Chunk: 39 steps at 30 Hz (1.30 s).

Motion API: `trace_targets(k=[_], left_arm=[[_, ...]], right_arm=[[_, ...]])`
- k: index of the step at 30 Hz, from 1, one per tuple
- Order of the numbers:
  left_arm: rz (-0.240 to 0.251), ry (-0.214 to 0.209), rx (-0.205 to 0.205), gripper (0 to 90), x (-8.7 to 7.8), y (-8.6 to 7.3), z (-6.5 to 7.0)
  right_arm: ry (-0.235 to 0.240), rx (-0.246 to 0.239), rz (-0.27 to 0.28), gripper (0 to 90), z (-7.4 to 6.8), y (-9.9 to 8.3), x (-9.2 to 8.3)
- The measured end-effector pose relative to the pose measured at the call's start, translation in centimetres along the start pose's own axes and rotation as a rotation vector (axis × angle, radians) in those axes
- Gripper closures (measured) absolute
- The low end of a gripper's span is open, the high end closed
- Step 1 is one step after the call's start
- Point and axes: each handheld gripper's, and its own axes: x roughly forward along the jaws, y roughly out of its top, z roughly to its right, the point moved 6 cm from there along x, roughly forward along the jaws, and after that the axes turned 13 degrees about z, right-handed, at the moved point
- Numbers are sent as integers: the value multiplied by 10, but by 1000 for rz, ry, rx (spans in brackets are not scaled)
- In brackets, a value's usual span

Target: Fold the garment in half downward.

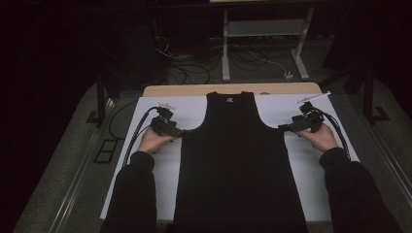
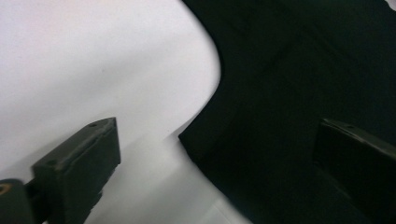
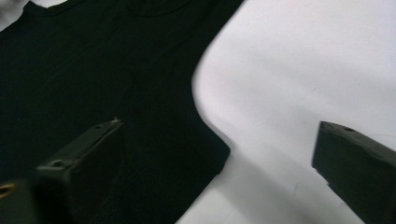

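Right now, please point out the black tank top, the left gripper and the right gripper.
black tank top [image 1: 240, 165]: high view, chest.
left gripper [image 1: 181, 132]: high view, between its fingers.
right gripper [image 1: 282, 127]: high view, between its fingers.

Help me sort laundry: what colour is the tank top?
Plain black tank top, with a small pale neck label; clearest in the high view.

The room is lying mostly in darkness, light falling just on the white sheet [image 1: 160, 174] covering the wooden table [image 1: 194, 90]. On the far floor, cables [image 1: 187, 73] are trailing beside a pale metal stand [image 1: 265, 29]. A dark frame, possibly a rack, is standing far right [image 1: 369, 92].
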Motion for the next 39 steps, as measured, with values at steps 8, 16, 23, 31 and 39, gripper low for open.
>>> trace_targets(k=[8,16,23,31,39], left_arm=[[-30,7,-1,167,2,-4,-1],[-29,21,15,351,5,-5,0],[-28,56,31,483,3,-6,-3],[40,89,27,695,1,-11,-6],[55,93,21,793,8,-11,1]], right_arm=[[27,-11,-25,173,-6,-8,7],[2,-21,-42,398,-8,-10,12],[-36,-30,-64,560,-8,-14,16],[-54,-37,-78,750,-12,-16,16],[-45,-23,-79,811,-14,-17,17]])
